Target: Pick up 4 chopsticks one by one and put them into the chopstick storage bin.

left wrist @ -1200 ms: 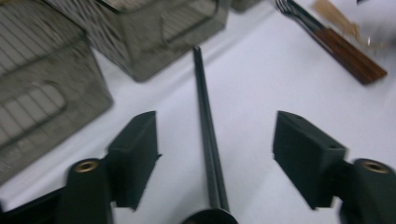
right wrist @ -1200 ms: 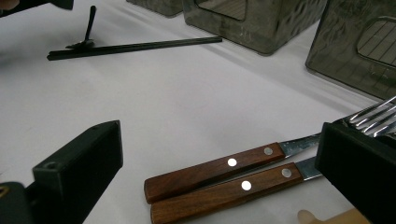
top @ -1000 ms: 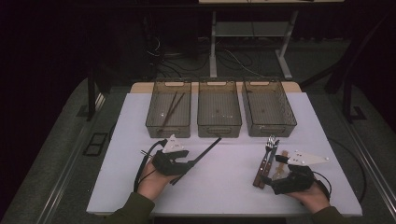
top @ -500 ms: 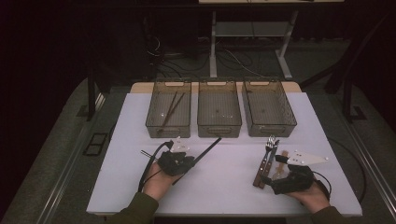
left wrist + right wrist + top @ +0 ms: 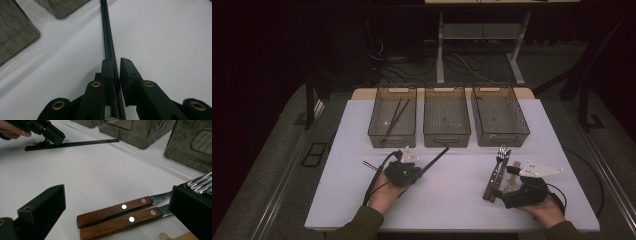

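The left gripper [image 5: 424, 169] is pinching a pair of thin black chopsticks [image 5: 108, 37], its jaws having just been closing until the matte pads press the two textured sticks between them; the chopsticks are lying flat on the smooth white table [image 5: 462, 200], slanting toward the bins with their far tips near the gap between the left and middle ones. The right gripper [image 5: 502, 192] is resting with its blocky black jaws spread wide on either side of two forks [image 5: 120, 216], which are lying side by side, touching, with riveted brown wooden handles and shiny metal tines. Three translucent smoky plastic bins [image 5: 447, 120] are standing in a row behind; the left one is holding two more dark sticks [image 5: 394, 120].
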A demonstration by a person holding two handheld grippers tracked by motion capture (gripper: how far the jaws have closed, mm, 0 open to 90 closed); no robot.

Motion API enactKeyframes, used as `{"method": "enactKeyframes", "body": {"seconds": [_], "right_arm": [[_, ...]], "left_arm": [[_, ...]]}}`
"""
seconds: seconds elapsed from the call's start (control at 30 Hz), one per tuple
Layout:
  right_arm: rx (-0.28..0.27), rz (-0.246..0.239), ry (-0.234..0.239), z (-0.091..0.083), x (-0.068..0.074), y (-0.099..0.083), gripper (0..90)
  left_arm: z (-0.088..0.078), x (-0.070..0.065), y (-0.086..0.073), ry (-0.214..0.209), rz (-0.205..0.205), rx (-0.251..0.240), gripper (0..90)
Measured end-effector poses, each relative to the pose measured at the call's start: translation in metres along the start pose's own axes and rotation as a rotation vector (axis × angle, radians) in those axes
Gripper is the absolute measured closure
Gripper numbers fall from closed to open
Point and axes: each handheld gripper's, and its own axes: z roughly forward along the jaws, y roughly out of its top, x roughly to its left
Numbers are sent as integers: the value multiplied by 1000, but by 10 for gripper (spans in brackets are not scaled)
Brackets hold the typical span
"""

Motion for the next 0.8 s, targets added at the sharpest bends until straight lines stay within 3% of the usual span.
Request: {"method": "enactKeyframes", "body": {"seconds": [0.63, 0.8], "right_arm": [[-1, -1, 0, 0, 0, 0, 6], [-2, -2, 0, 0, 0, 0, 6]], "left_arm": [[1, -2, 0, 9, 14, 7, 823], [1, -2, -1, -6, 17, 14, 828]]}}
